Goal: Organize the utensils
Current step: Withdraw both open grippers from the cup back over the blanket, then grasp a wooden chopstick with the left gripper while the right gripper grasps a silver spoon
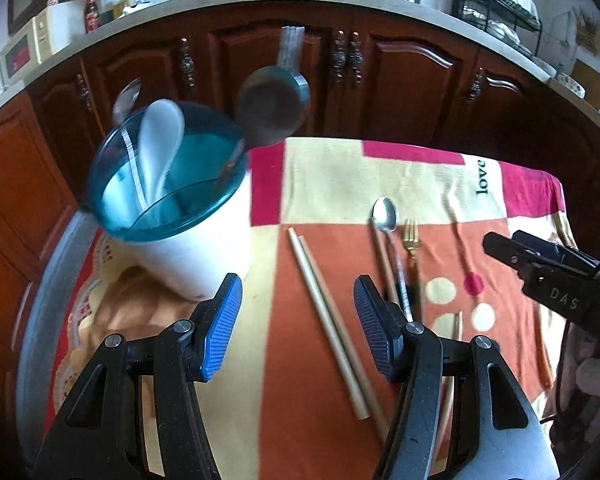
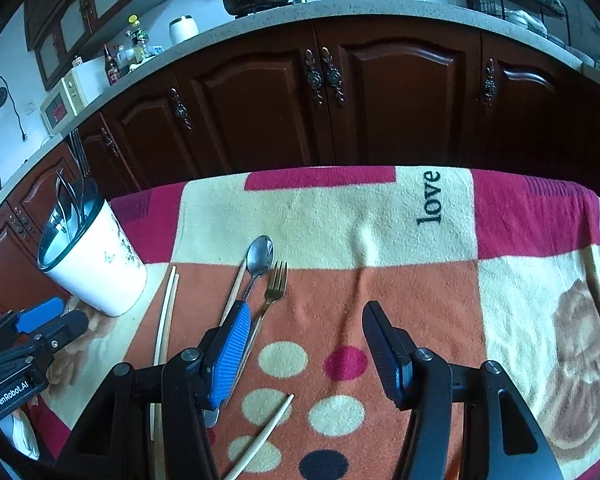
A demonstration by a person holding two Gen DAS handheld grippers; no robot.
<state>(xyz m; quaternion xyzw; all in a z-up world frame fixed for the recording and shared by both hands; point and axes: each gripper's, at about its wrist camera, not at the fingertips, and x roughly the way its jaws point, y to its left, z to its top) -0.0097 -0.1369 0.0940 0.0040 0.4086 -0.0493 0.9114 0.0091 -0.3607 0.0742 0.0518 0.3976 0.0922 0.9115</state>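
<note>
With both your left gripper [image 1: 296, 328] and right gripper [image 2: 304, 354] empty and their jaws apart, lower one straight over the spoon [image 2: 259, 260] lying beside the fork [image 2: 275, 286] on the cloth [image 2: 320, 216], then carry it to the holder [image 2: 94, 268].

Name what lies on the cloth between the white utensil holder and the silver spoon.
A pair of pale chopsticks lies side by side between the utensil holder and the silver spoon, touching neither. The left wrist view shows it best.

Utensil holder [image 1: 172, 200] blocks the left; blanket [image 2: 400, 280] right lies bare.
</note>
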